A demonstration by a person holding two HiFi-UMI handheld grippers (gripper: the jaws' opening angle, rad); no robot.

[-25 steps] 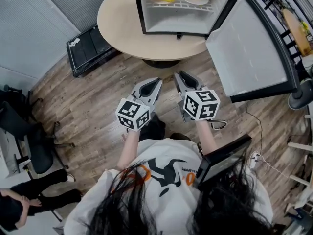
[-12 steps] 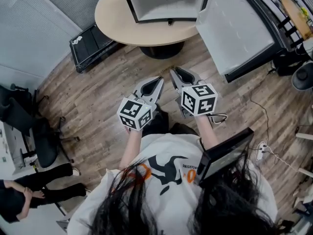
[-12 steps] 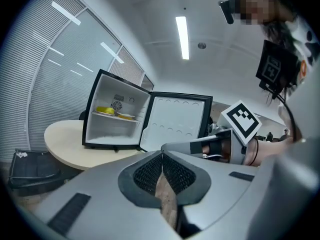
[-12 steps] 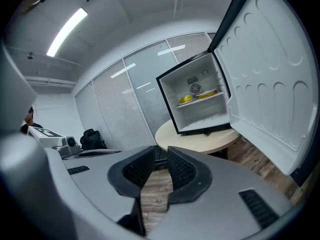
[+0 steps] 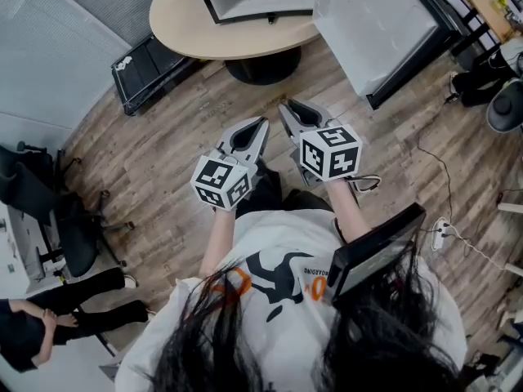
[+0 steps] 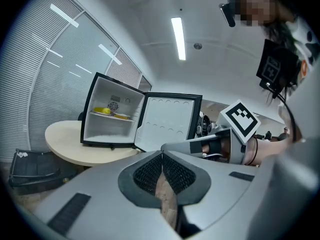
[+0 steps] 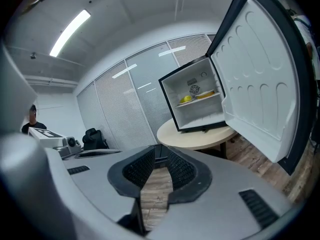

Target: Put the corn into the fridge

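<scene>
The yellow corn (image 6: pixel 102 110) lies on the shelf of the small open fridge (image 6: pixel 112 115), next to a plate (image 6: pixel 120 116); the right gripper view also shows the corn (image 7: pixel 186 99). In the head view only the fridge's bottom edge (image 5: pixel 253 2) and its open door (image 5: pixel 376 23) show, on the round table (image 5: pixel 221 35). My left gripper (image 5: pixel 263 123) and right gripper (image 5: pixel 283 104) hang side by side over the wood floor, well short of the table. Both are shut with nothing in them, as seen at the left gripper (image 6: pixel 162 154) and the right gripper (image 7: pixel 159 147).
A black case (image 5: pixel 151 70) lies on the floor left of the table. At the left a person (image 5: pixel 49 321) sits beside an office chair (image 5: pixel 45 219). Cables and a power strip (image 5: pixel 441 235) lie on the floor at the right.
The fridge and table have slid toward the top of the head view, so both grippers stand farther from them. The corn has left the head view. Both grippers stayed shut.
</scene>
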